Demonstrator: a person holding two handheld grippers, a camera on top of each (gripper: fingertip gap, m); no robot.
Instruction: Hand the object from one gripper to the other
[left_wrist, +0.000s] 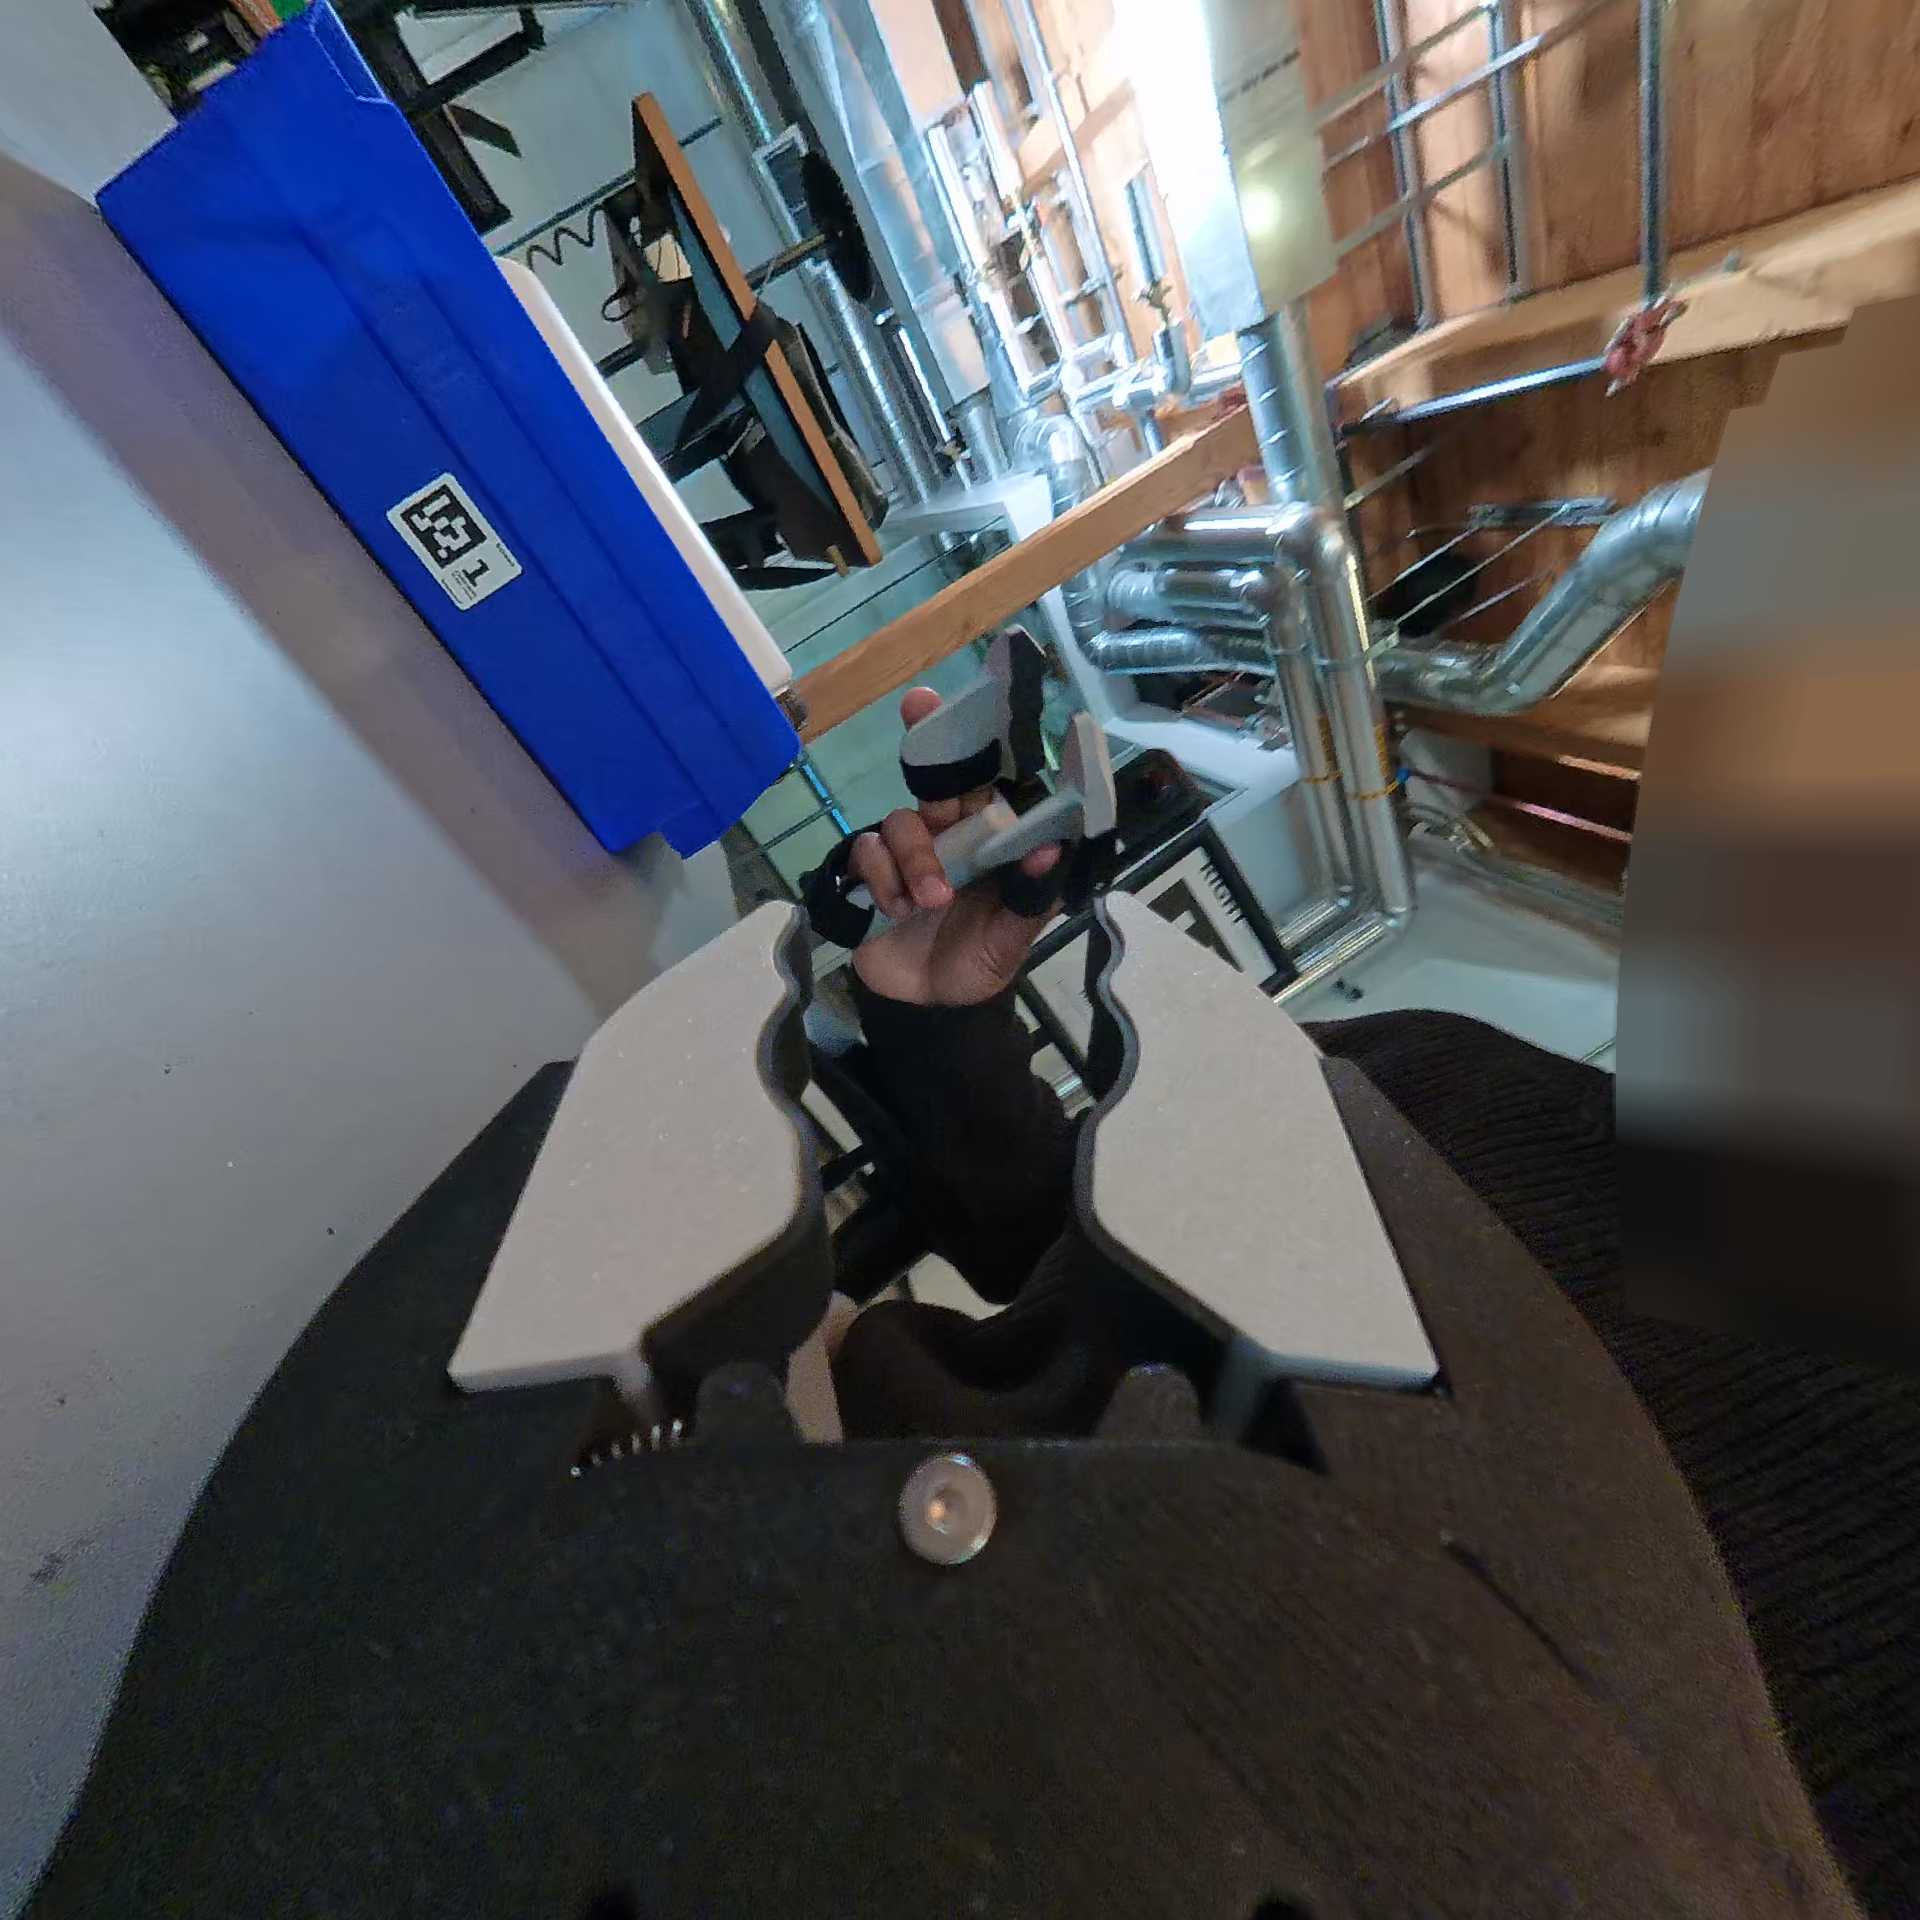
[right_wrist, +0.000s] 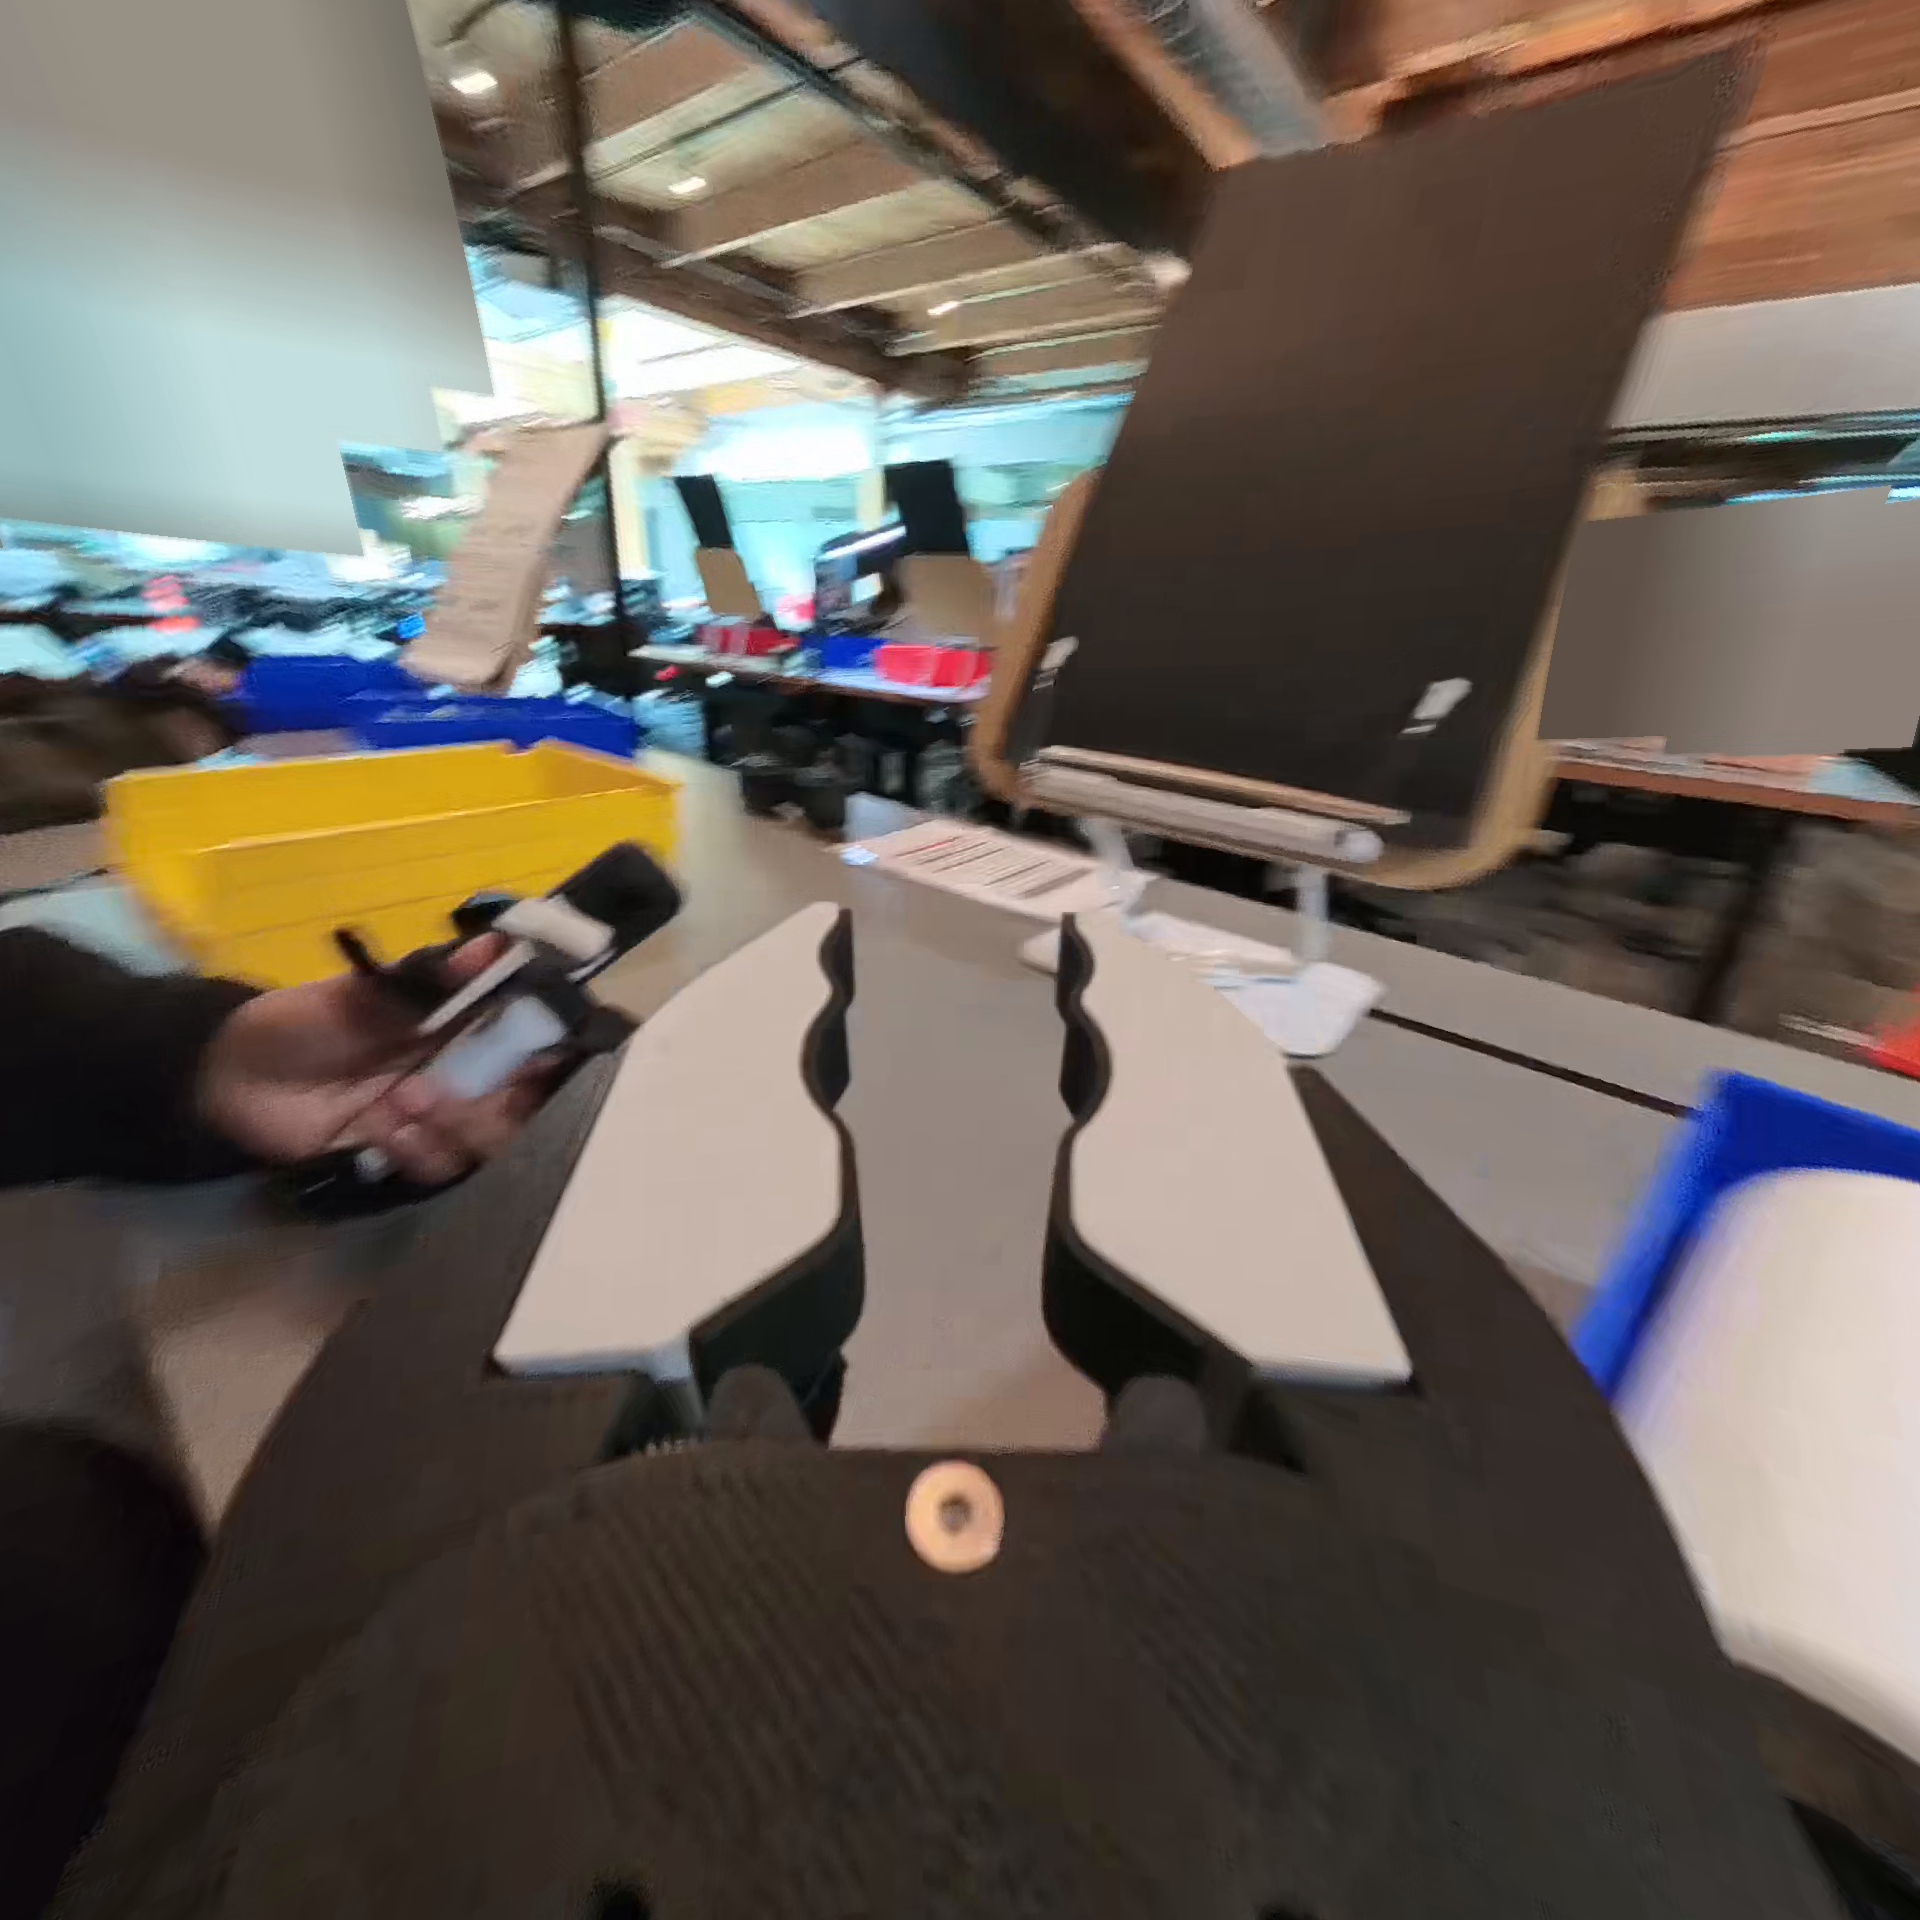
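Observation:
My left gripper (left_wrist: 945, 935) is open and empty, tilted, above the grey table (left_wrist: 208, 935). Beyond its fingers a hand (left_wrist: 935, 935) in a black sleeve holds the right gripper (left_wrist: 1039, 738), seen farther off with its grey fingers apart. In the right wrist view my right gripper (right_wrist: 951, 935) is open and empty above the table (right_wrist: 945, 1143). At its left a hand (right_wrist: 343, 1081) holds the left gripper (right_wrist: 540, 966), which is blurred. I see no object between the fingers of either gripper.
A blue bin (left_wrist: 416, 416) stands on the table by the left gripper. A yellow bin (right_wrist: 364, 831) is at the back left. A blue bin with white content (right_wrist: 1766, 1195) is at the right. A dark screen on a stand (right_wrist: 1351, 520) and papers (right_wrist: 977, 862) are behind. The grippers' ends are close to 15 centimetres from one another.

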